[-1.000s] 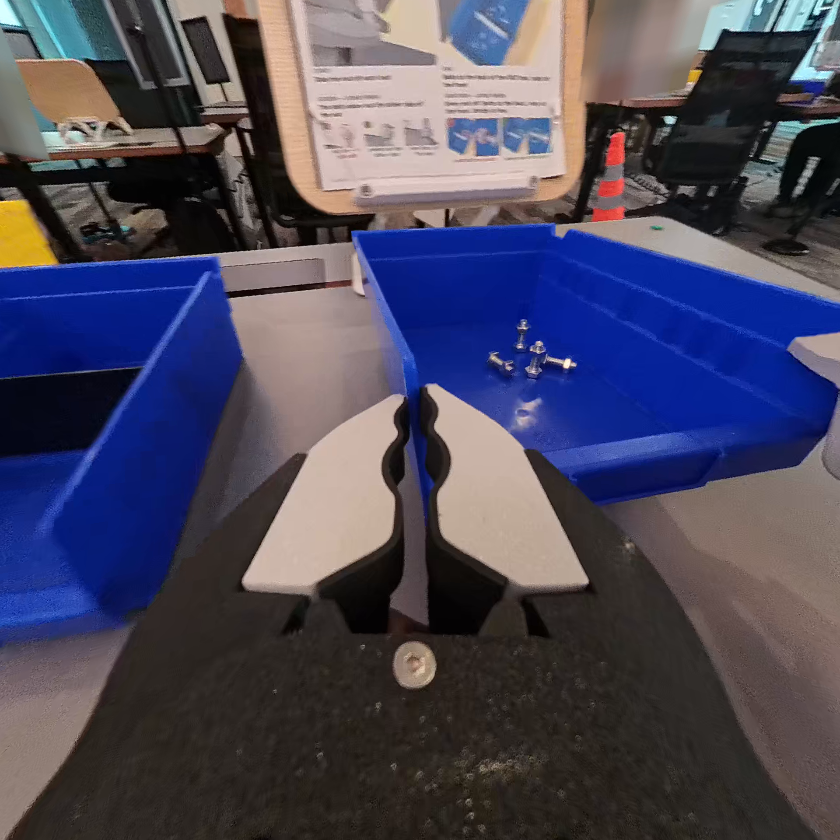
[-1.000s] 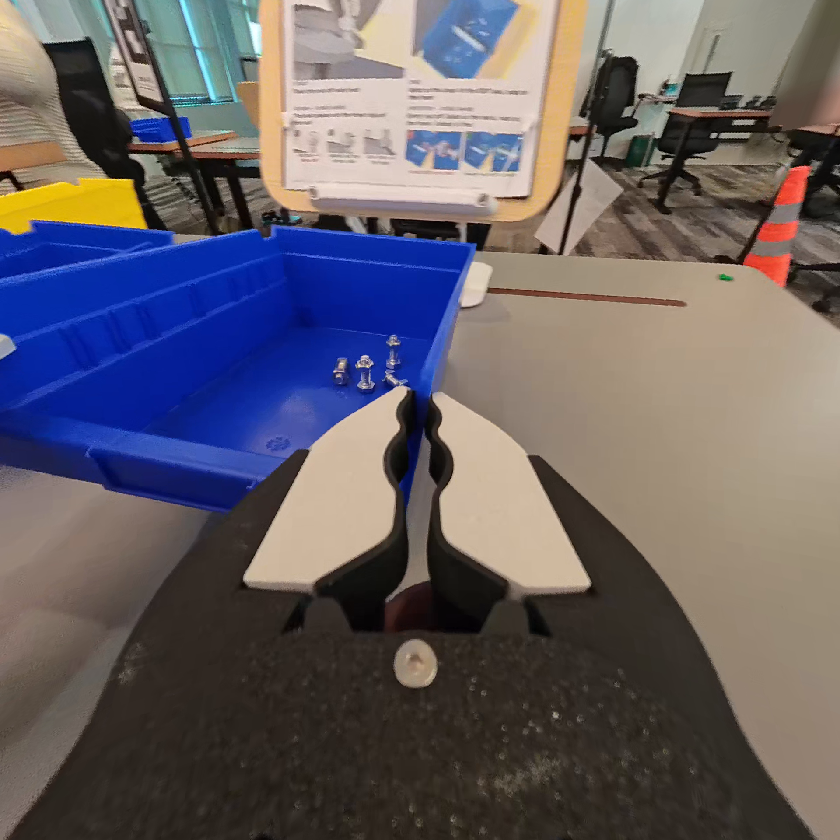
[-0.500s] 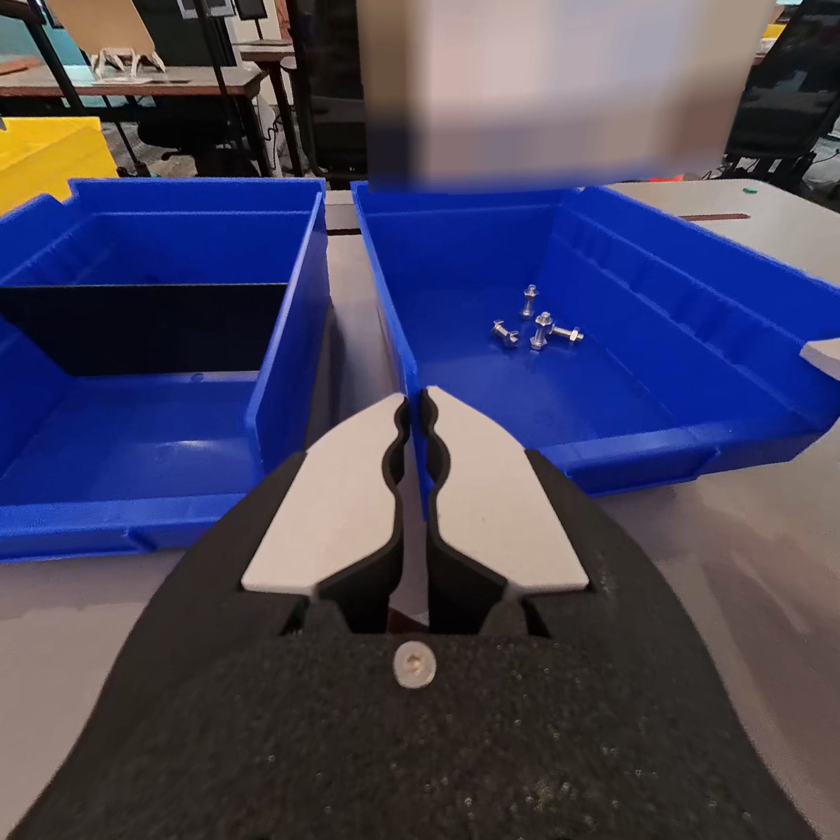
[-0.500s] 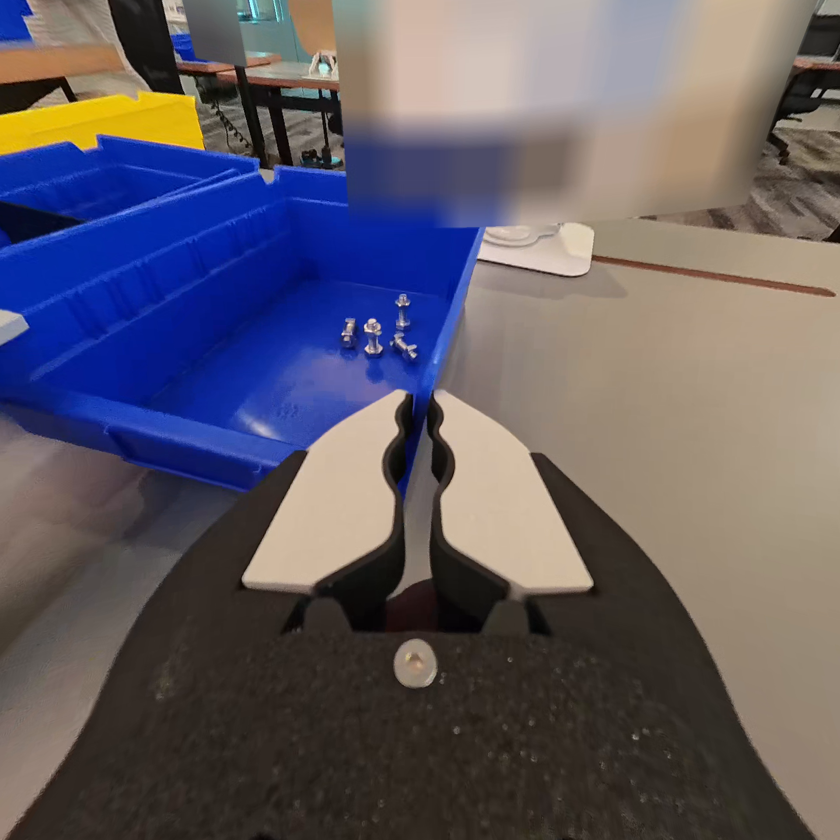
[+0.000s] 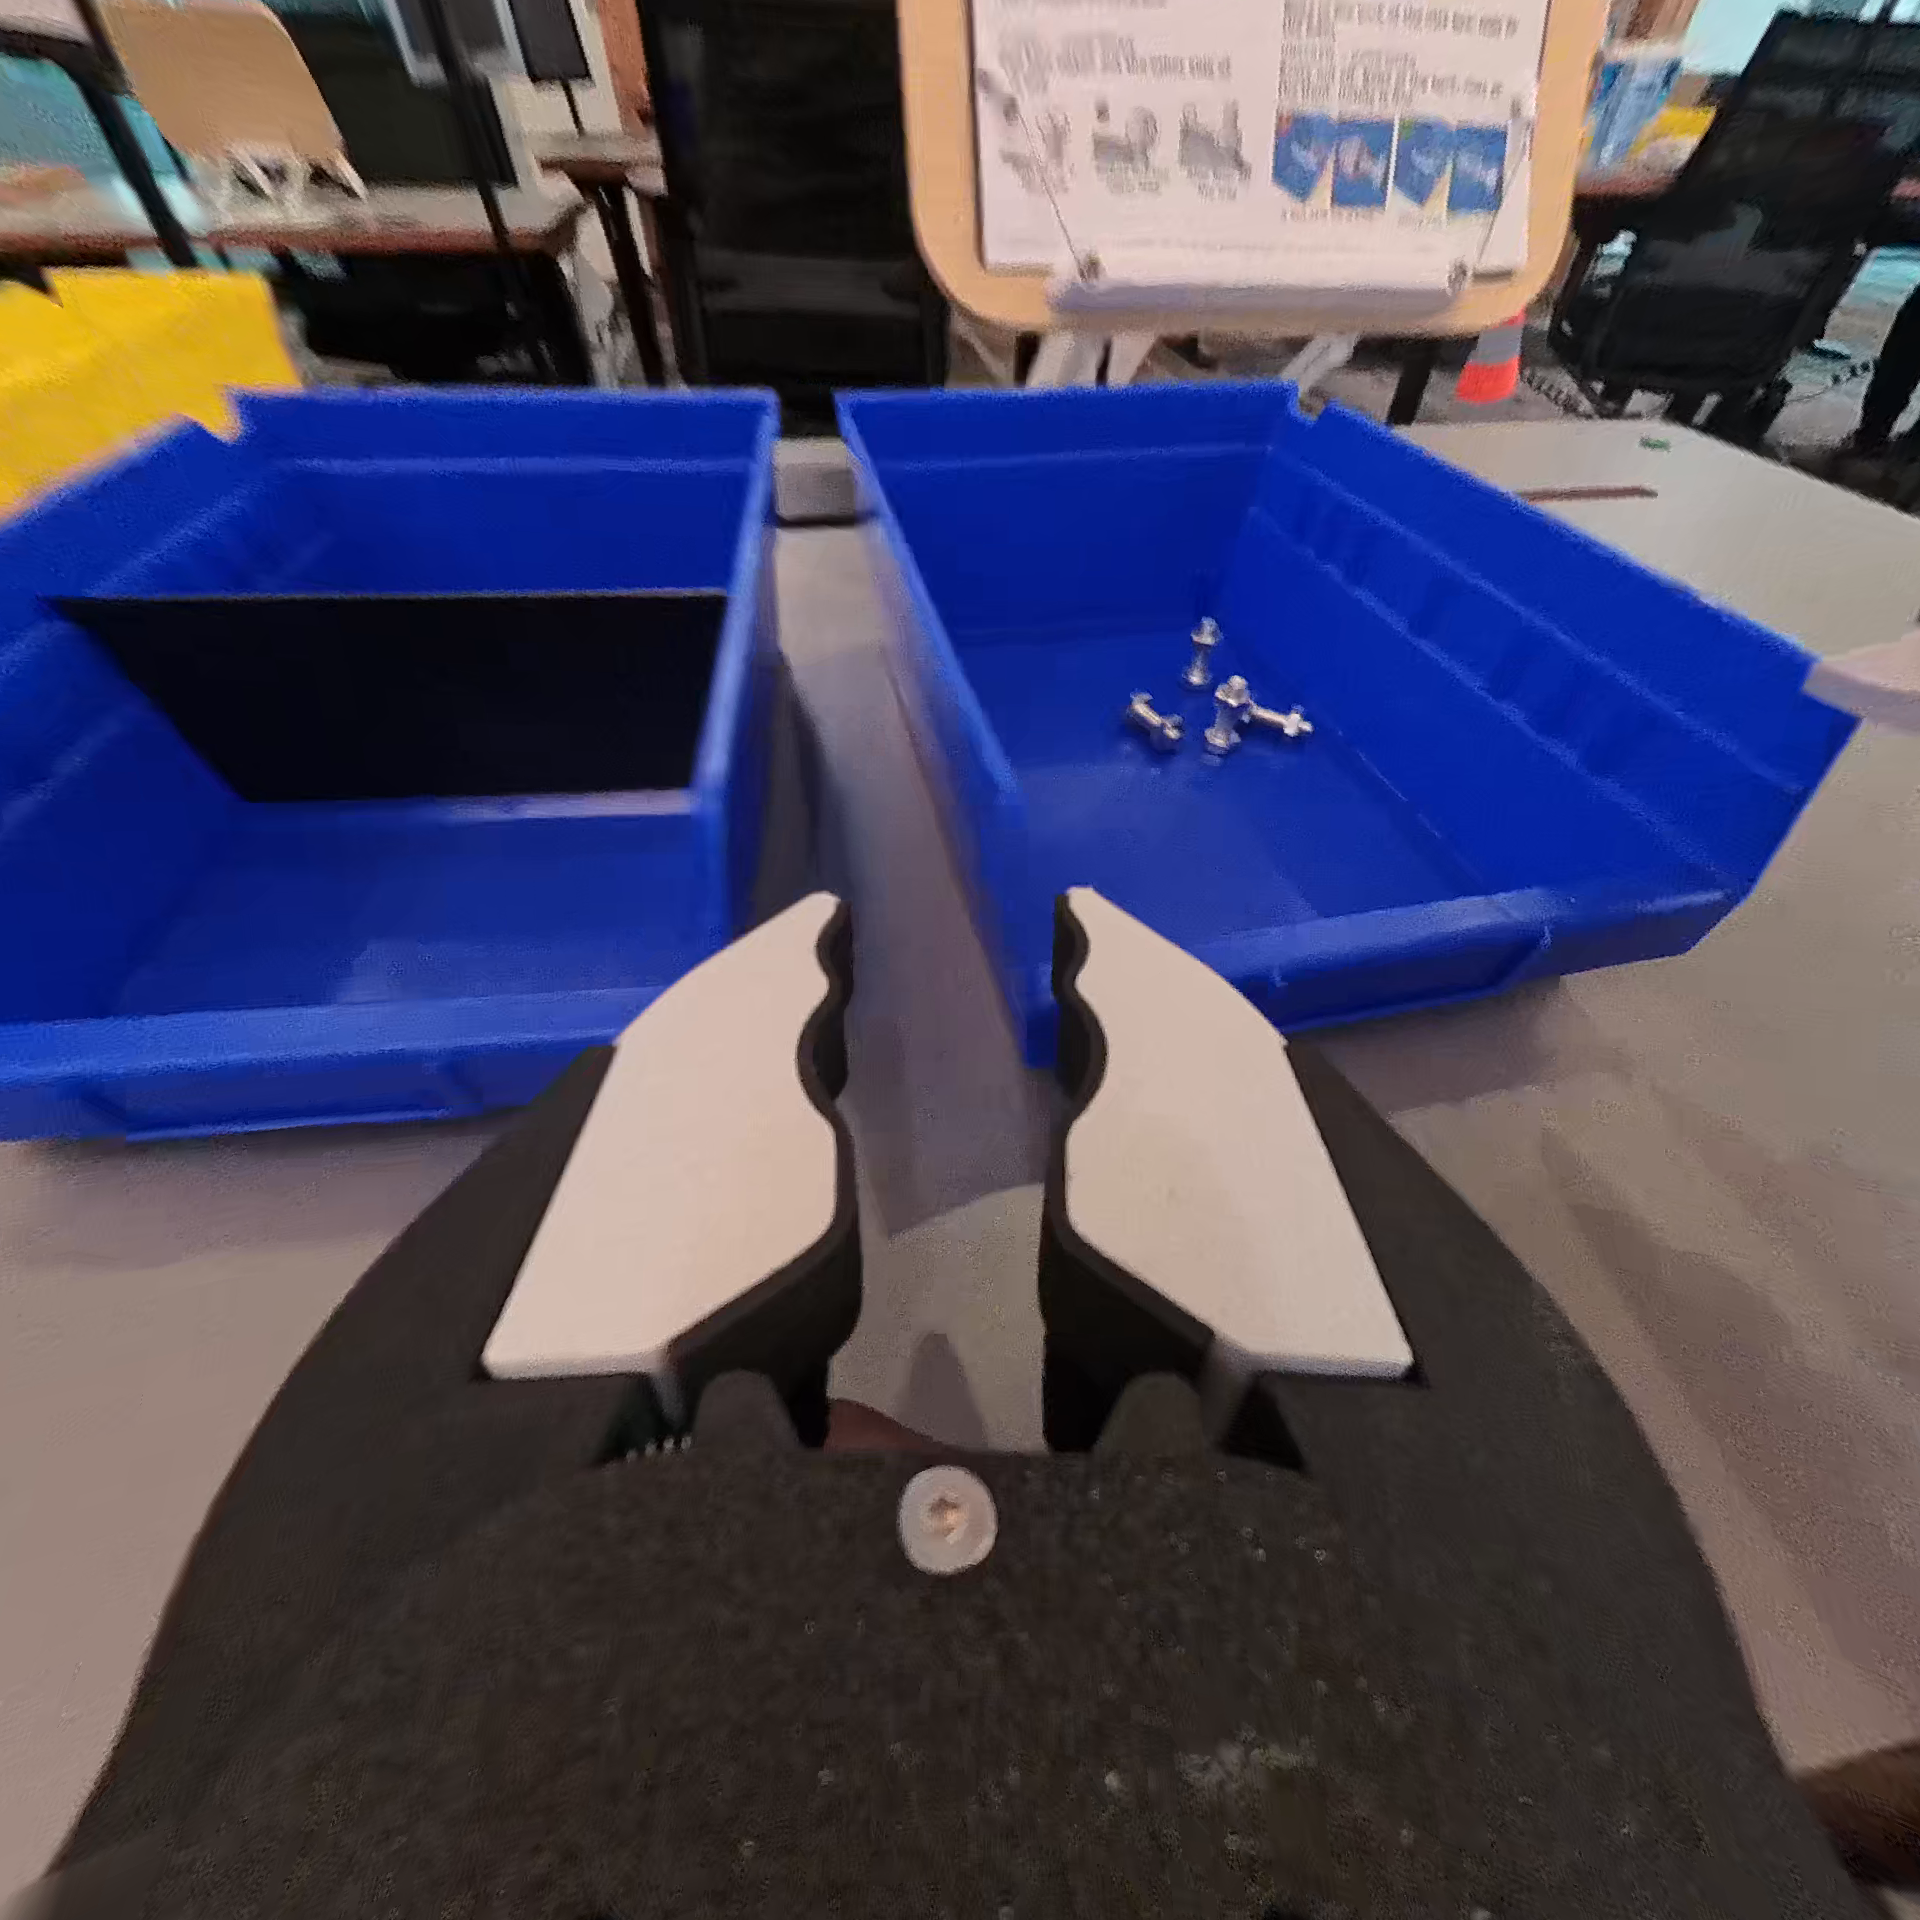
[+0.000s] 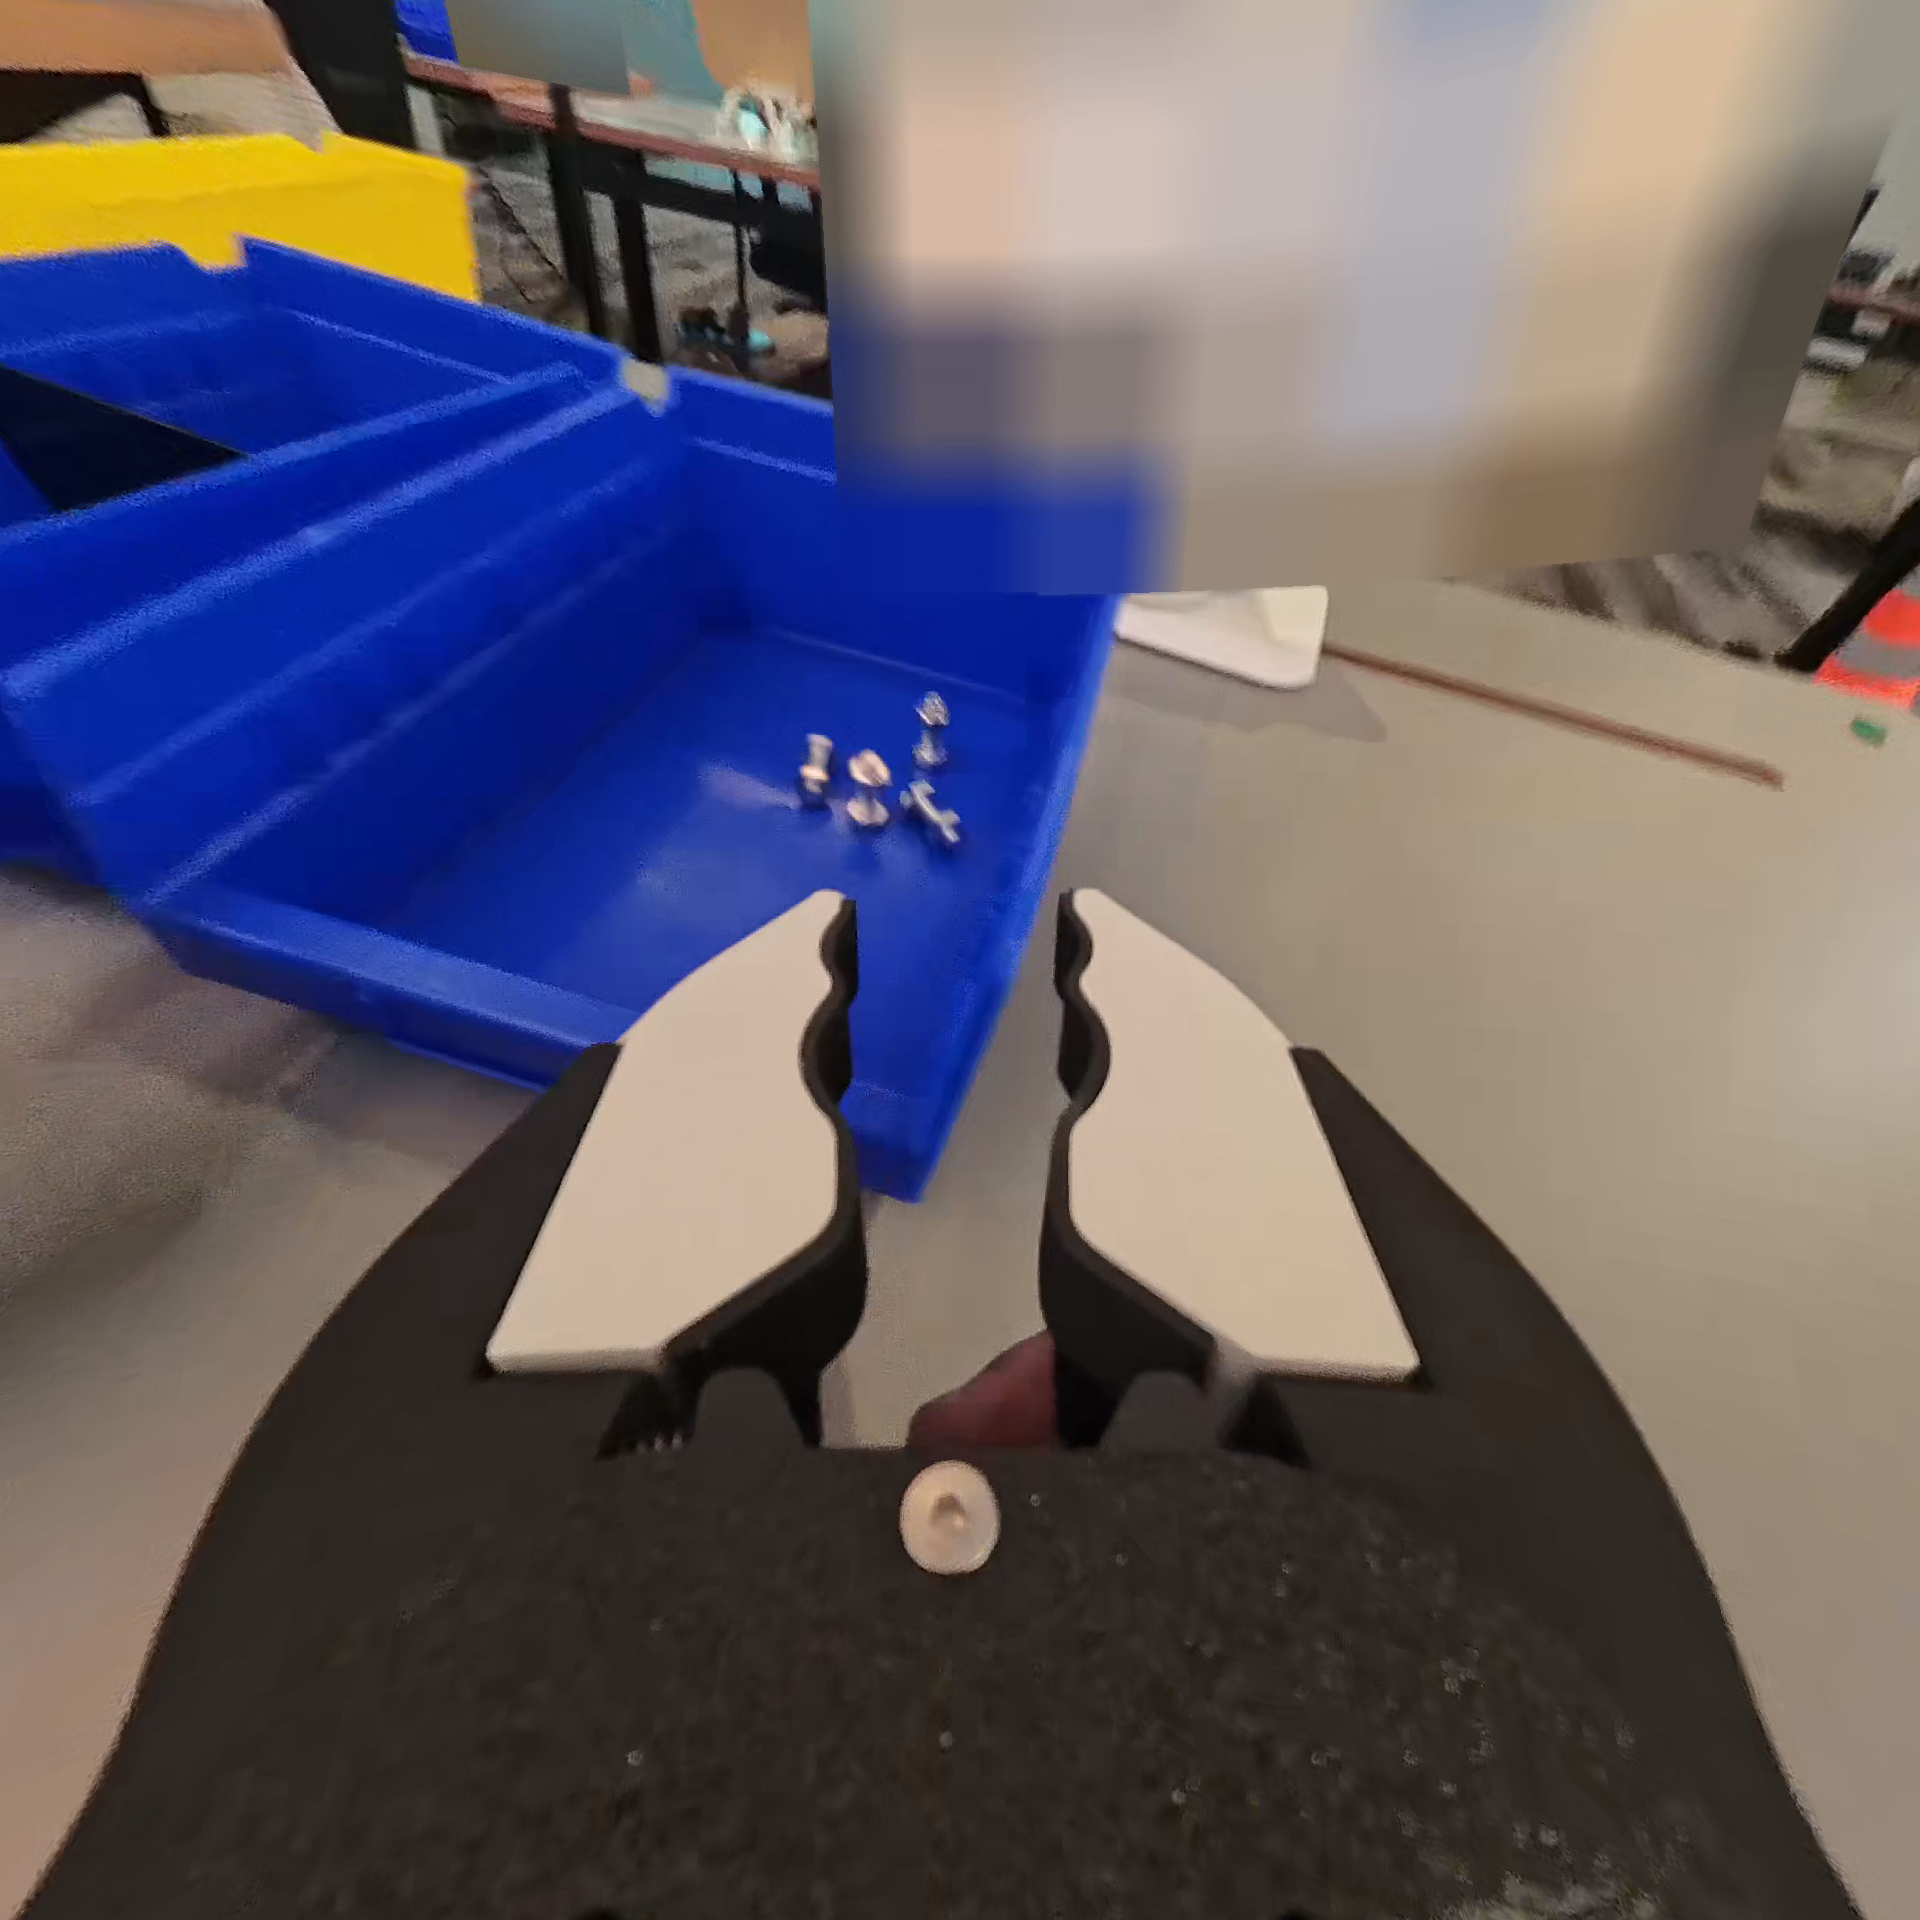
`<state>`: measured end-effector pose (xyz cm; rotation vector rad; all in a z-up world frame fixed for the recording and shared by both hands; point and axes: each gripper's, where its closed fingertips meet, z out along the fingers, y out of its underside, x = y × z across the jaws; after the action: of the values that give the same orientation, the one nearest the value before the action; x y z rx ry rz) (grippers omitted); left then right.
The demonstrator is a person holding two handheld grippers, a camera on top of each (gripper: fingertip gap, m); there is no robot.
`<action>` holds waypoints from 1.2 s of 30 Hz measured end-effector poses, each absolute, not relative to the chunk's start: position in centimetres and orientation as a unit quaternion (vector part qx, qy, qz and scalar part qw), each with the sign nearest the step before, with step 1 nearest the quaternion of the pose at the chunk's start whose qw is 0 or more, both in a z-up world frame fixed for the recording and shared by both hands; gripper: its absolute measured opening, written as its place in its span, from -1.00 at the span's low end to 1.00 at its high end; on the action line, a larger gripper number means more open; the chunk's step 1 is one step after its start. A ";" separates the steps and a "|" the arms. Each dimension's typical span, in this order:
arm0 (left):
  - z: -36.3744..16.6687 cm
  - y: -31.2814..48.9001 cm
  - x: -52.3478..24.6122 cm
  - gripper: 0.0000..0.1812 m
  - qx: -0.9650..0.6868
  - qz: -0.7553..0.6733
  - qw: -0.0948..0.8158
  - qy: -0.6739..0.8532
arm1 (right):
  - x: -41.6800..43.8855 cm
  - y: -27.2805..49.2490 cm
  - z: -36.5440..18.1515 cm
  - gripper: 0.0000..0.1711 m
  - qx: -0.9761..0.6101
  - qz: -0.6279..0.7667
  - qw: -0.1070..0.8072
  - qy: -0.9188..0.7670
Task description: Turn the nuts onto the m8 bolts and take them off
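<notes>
Several silver bolts with nuts on them [image 5: 1216,701] lie in a cluster on the floor of the right blue bin [image 5: 1714,665]. They also show in the right wrist view [image 6: 878,774], in the same bin [image 6: 343,665]. My left gripper [image 5: 948,920] is open and empty, above the table in front of the gap between the two bins. My right gripper [image 6: 956,914] is open and empty, over the near right corner of that bin. A tip of the right gripper [image 5: 1870,681] shows at the right edge of the left wrist view.
A second blue bin [image 5: 364,1049] with a black divider [image 5: 416,686] stands to the left. A yellow bin [image 5: 125,343] sits behind it. A wooden board with an instruction sheet [image 5: 1257,145] stands behind the bins. The grey table [image 6: 1507,987] stretches to the right.
Both grippers were shut with nothing between their pads and have opened. Both views have risen and tilted down, so more of the bins shows.
</notes>
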<state>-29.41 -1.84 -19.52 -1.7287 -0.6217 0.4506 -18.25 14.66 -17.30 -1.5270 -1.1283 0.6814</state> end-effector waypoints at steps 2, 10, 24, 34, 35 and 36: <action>-18.3 -5.0 -30.5 -0.60 -0.729 0.232 0.586 -0.266 | -19.7 11.0 -15.8 -0.57 -0.608 0.312 0.530 -0.502; -16.2 -15.2 -40.0 -0.48 -0.732 0.251 0.555 -0.304 | -28.2 -3.2 -15.0 -0.59 -0.504 0.396 0.463 -0.612; -22.3 -16.3 -51.0 -0.72 -0.779 0.198 0.477 -0.355 | -32.8 -5.1 -19.0 -0.59 -0.540 0.387 0.389 -0.639; -22.3 -17.3 -47.3 -0.97 -0.771 0.181 0.491 -0.362 | -33.2 -4.6 -19.4 -0.60 -0.545 0.376 0.399 -0.634; -22.3 -17.7 -46.5 -0.97 -0.767 0.184 0.492 -0.369 | -33.1 -4.5 -19.4 -0.60 -0.545 0.373 0.403 -0.633; -22.4 -18.0 -45.7 -0.97 -0.764 0.189 0.491 -0.374 | -33.1 -4.5 -19.5 -0.59 -0.546 0.371 0.406 -0.632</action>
<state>-45.68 -18.03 -22.39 -1.8544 -0.9085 0.4582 -33.11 -4.46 -19.52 -1.3775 -1.5954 0.9354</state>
